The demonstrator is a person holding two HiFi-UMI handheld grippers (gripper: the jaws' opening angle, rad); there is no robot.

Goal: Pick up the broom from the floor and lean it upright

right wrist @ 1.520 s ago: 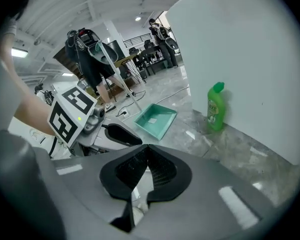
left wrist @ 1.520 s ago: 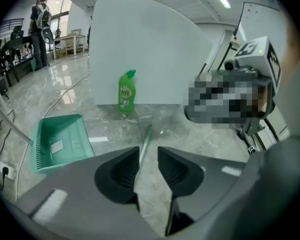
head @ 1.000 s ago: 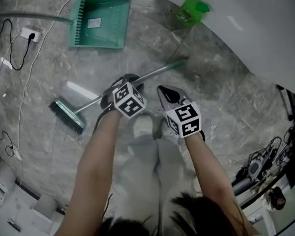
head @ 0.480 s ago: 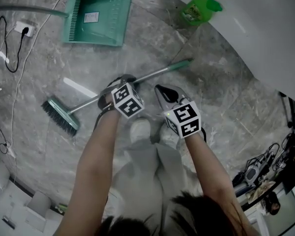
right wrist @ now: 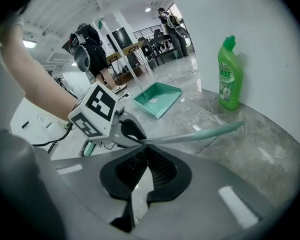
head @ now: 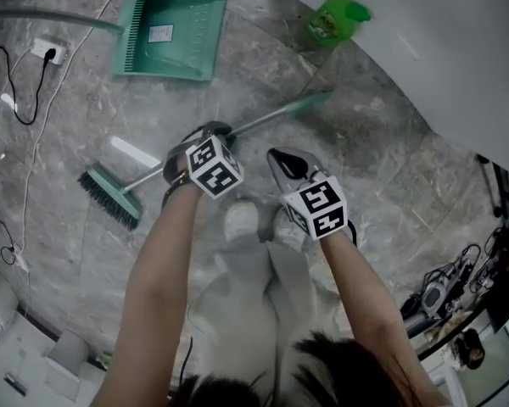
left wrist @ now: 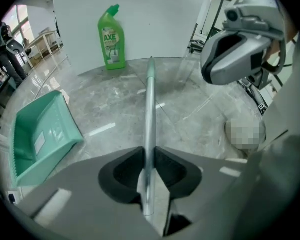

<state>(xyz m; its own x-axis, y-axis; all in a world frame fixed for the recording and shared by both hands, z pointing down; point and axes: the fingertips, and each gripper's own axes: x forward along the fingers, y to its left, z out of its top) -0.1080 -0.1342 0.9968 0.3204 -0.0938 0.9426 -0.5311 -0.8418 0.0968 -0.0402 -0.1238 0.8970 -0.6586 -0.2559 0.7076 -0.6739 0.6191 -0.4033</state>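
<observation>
The broom lies on the grey marble floor, its green brush head (head: 110, 195) at the left and its silver handle (head: 263, 122) running up to the right to a green tip. My left gripper (head: 207, 131) points steeply down over the middle of the handle. In the left gripper view the handle (left wrist: 150, 99) runs straight between the pads, and the left gripper (left wrist: 149, 154) is closing, with both pads against it. My right gripper (head: 282, 158) hangs just right of the handle, shut, with nothing held. In its own view the right gripper (right wrist: 145, 148) sits near the handle (right wrist: 200, 133).
A green dustpan (head: 171, 34) lies beyond the broom. A green cleaner bottle (head: 332, 17) stands by the white wall (head: 424, 32) at the upper right. A power strip (head: 47, 53) and cables trail along the left. The person's shoes (head: 242, 220) are right below the grippers.
My left gripper has dropped a little onto the broom handle and its jaws have narrowed around it. The right gripper has stayed where it was.
</observation>
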